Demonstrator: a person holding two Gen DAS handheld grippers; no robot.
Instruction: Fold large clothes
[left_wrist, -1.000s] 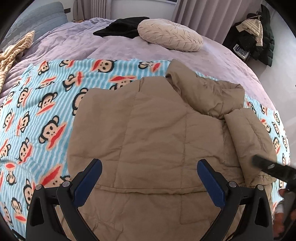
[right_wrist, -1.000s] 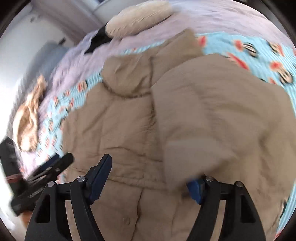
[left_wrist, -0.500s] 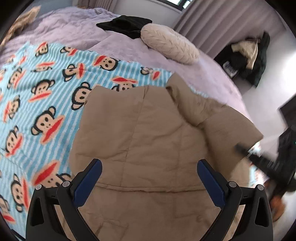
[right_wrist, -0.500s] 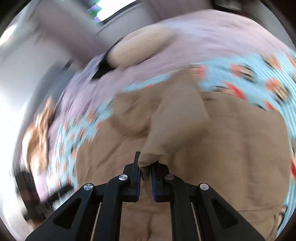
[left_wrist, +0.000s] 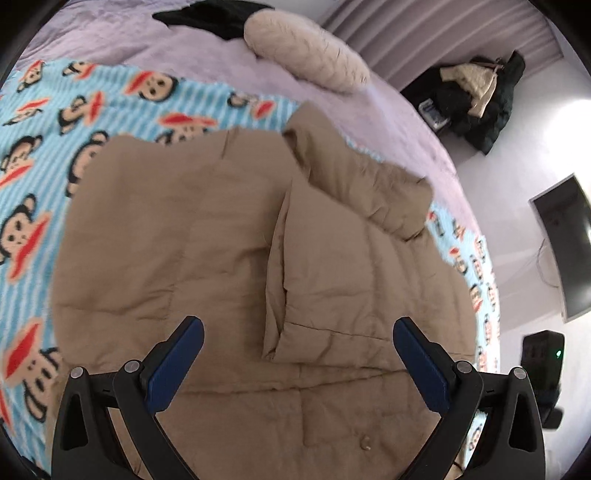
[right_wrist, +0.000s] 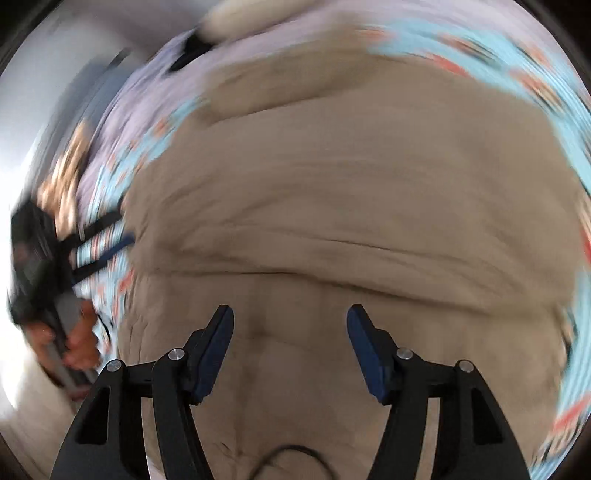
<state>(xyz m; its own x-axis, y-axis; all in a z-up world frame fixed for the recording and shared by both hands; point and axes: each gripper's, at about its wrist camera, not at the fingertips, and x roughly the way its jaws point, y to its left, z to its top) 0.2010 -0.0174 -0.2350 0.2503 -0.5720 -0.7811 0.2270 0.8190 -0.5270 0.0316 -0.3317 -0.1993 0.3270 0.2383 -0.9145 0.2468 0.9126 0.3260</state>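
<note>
I can read no words, numbers, brand names or labels anywhere. The blanket (left_wrist: 44, 155) on the bed carries only a repeated cartoon monkey print, with no lettering I can make out. The tan jacket (left_wrist: 221, 240) shows no tag or logo. My right-wrist view is too blurred for any reading.

The left gripper (left_wrist: 297, 350) has matte black angular arms with triangular cut-outs, round silver screws at the pivots, and flat dark blue pads (left_wrist: 173, 365) lining its fingers. The right gripper (right_wrist: 290, 345) is built the same: black arms, silver screws, blue pads (right_wrist: 212, 354). A thin black cable (right_wrist: 288, 459) loops beneath it. Blur hides the hand at the edge.
</note>
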